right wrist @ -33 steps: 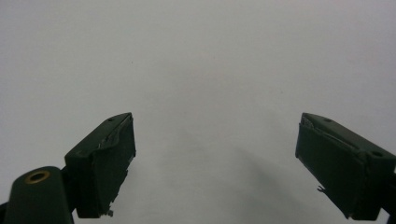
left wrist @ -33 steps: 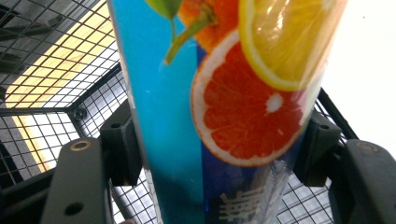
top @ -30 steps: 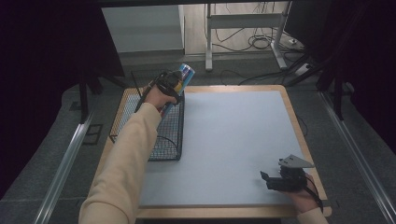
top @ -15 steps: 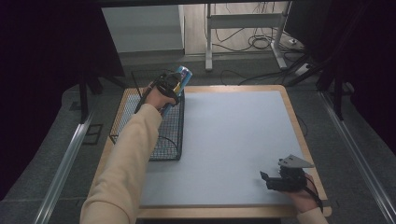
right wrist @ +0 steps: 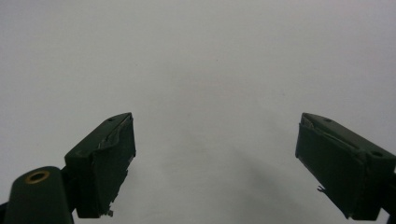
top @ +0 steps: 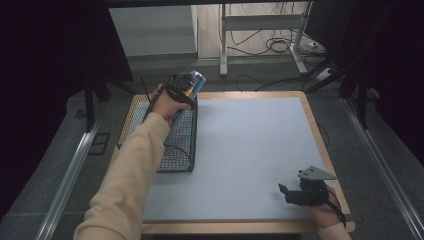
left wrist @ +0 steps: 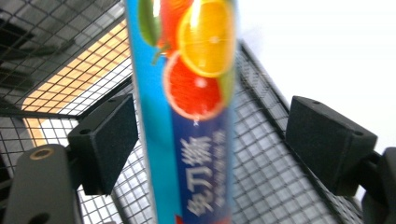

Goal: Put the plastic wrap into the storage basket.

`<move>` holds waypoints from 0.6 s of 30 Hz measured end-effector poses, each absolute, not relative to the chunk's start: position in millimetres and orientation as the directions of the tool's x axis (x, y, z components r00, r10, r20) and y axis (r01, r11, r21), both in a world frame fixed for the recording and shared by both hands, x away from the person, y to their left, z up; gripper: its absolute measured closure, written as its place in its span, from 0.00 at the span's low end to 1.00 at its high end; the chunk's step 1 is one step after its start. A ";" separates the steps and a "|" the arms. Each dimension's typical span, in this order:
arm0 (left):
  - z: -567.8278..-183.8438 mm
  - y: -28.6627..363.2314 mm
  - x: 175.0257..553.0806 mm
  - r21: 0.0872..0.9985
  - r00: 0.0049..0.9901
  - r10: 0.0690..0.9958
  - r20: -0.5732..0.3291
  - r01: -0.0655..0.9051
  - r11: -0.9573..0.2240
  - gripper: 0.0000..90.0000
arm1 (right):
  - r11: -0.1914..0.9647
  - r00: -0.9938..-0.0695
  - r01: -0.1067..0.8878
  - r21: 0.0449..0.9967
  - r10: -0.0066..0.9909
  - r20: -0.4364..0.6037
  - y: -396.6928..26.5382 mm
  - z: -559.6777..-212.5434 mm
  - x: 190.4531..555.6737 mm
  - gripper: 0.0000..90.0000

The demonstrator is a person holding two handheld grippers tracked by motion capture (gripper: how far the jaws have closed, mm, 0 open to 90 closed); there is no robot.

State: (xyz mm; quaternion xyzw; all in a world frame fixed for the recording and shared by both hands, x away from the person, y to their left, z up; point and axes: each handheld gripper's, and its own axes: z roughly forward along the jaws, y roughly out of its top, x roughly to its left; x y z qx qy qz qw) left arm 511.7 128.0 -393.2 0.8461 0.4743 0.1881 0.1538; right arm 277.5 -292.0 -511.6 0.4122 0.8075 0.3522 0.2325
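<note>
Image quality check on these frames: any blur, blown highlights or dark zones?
Left gripper view: the blue box with citrus print is smeared by motion blur, and the white tabletop behind is blown out. Right gripper view: soft and dim, with a faint shadow under the claw. High view: sharp, but both side edges fall into black.

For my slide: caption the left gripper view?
Open left gripper fingers flank a blue fruit-printed box over the wire basket.

Floor: grey carpet (top: 60, 165) — cables (top: 272, 47) trailing
Furniture: wood-edged table (top: 320, 145), white desk legs (top: 223, 50)
Surround: dark curtains (top: 45, 75)
</note>
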 end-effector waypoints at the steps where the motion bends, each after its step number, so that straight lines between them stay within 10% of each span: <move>1: -391.1 127.2 507.9 0.454 0.480 0.863 0.158 0.740 -0.495 0.18 | 0.412 -0.552 0.501 0.761 0.830 -0.086 -292.0 -511.4 277.3 0.13; 18: -370.7 102.2 404.2 0.633 0.654 0.755 0.047 0.565 -0.529 0.18 | 0.412 -0.541 0.500 0.761 0.836 -0.097 -291.5 -511.2 276.3 0.13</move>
